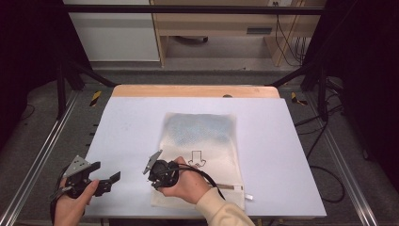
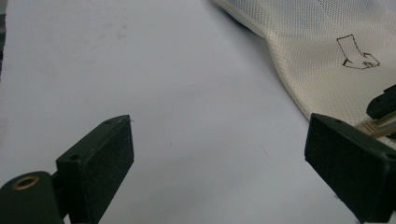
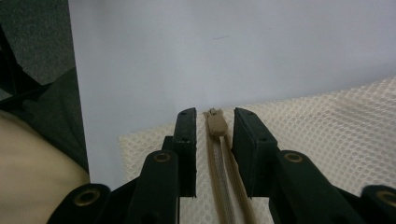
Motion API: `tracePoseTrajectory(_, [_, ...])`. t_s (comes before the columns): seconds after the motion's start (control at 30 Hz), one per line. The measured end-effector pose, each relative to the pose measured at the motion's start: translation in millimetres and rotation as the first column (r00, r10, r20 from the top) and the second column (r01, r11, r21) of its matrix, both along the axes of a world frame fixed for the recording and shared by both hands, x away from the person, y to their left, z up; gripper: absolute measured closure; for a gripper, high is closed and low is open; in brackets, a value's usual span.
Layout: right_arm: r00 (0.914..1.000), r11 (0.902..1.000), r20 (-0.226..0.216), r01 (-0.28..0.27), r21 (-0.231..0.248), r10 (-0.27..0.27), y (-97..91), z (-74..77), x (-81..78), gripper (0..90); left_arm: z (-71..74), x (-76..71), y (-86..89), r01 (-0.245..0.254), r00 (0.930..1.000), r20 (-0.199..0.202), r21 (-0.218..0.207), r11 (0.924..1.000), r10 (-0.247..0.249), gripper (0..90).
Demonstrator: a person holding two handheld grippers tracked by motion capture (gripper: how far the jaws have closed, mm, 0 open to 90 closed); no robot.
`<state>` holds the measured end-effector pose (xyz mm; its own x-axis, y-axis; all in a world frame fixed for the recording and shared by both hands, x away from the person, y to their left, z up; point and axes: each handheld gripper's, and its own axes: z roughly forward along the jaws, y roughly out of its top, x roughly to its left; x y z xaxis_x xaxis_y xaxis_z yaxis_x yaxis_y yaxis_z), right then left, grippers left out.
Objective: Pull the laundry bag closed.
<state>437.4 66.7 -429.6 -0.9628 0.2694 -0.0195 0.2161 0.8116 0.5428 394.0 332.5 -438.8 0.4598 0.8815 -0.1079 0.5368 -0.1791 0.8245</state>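
The right gripper (image 1: 155, 175) rests on the near left corner of a cream mesh bag (image 1: 207, 141) that lies flat on the white table (image 1: 131, 127). In the right gripper view its jaws stand a little apart, one on each side of the tan zipper (image 3: 223, 172), with the zipper's end (image 3: 215, 123) between the tips; the jaws do not visibly press on it, and whether they touch it is hard to tell. The bag's corner (image 3: 149, 140) lies just under and left of the jaws in that view, with bare table beyond. The left gripper (image 1: 104, 181) is held near the table's front edge, well to the left of the right one, off the bag. In the left gripper view its jaws are spread wide with nothing between them but bare table (image 2: 187, 107); the bag (image 2: 317, 56) lies ahead and to the right of them, bearing a small printed outline mark (image 2: 357, 56). A piece of the zipper and a dark part of the other gripper show just past the right jaw.
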Motion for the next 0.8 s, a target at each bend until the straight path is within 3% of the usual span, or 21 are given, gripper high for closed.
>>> tracePoseTrajectory(0.17, [0.9999, 0.9998, -0.014, -0.002, -0.019, 0.002, 3.9, -4.6, 4.0, 71.9, 0.2, -0.4, -1.3, 0.007, 1.0000, -0.005, -0.001, 1.0000, -0.007, 8.0])
tracePoseTrajectory(0.3, [0.9997, 0.9996, -0.020, -0.010, -0.026, 0.009, 6.4, -7.8, 6.5, 80.7, 0.7, -1.2, -4.1, 0.022, 0.9997, -0.014, -0.005, 0.9997, -0.022, 8.2])
tracePoseTrajectory(0.4, [0.9994, 0.9990, -0.029, -0.019, -0.040, 0.018, 5.9, -8.5, 7.2, 81.7, 2.2, -3.1, -7.0, 0.049, 0.9984, -0.028, -0.017, 0.9987, -0.049, 9.2])
tracePoseTrajectory(0.5, [0.9992, 0.9998, -0.038, -0.015, 0.016, 0.015, -0.2, -1.3, 8.5, 81.7, 4.1, -6.3, -12.0, 0.079, 0.9964, -0.031, -0.020, 0.9967, -0.079, 10.2])
tracePoseTrajectory(0.57, [0.9993, 0.9996, -0.036, -0.013, 0.024, 0.014, -1.5, 0.5, 8.3, 81.7, 5.0, -8.2, -16.2, 0.100, 0.9943, -0.034, -0.021, 0.9947, -0.101, 11.0])
tracePoseTrajectory(0.63, [0.9992, 0.9993, -0.034, -0.018, 0.034, 0.019, -3.8, 6.0, 7.0, 81.8, 6.0, -11.3, -24.9, 0.145, 0.9882, -0.044, -0.049, 0.9883, -0.147, 11.7])
tracePoseTrajectory(0.7, [0.9993, 0.9990, -0.030, -0.021, 0.041, 0.022, -4.0, 7.7, 6.7, 81.8, 6.2, -12.2, -28.3, 0.159, 0.9859, -0.045, -0.048, 0.9861, -0.161, 12.0])
tracePoseTrajectory(0.73, [0.9993, 0.9985, -0.026, -0.025, 0.049, 0.026, -4.7, 10.4, 6.7, 81.8, 5.7, -13.9, -36.8, 0.190, 0.9801, -0.052, -0.041, 0.9810, -0.192, 13.3])
tracePoseTrajectory(0.77, [0.9993, 0.9985, -0.026, -0.025, 0.049, 0.026, -4.7, 10.4, 6.7, 81.8, 5.7, -13.9, -36.8, 0.190, 0.9801, -0.052, -0.041, 0.9810, -0.192, 13.2])
tracePoseTrajectory(0.8, [0.9992, 0.9984, -0.027, -0.028, 0.048, 0.030, -4.9, 10.9, 7.0, 81.8, 4.8, -14.9, -42.9, 0.216, 0.9739, -0.062, -0.039, 0.9756, -0.218, 13.2])
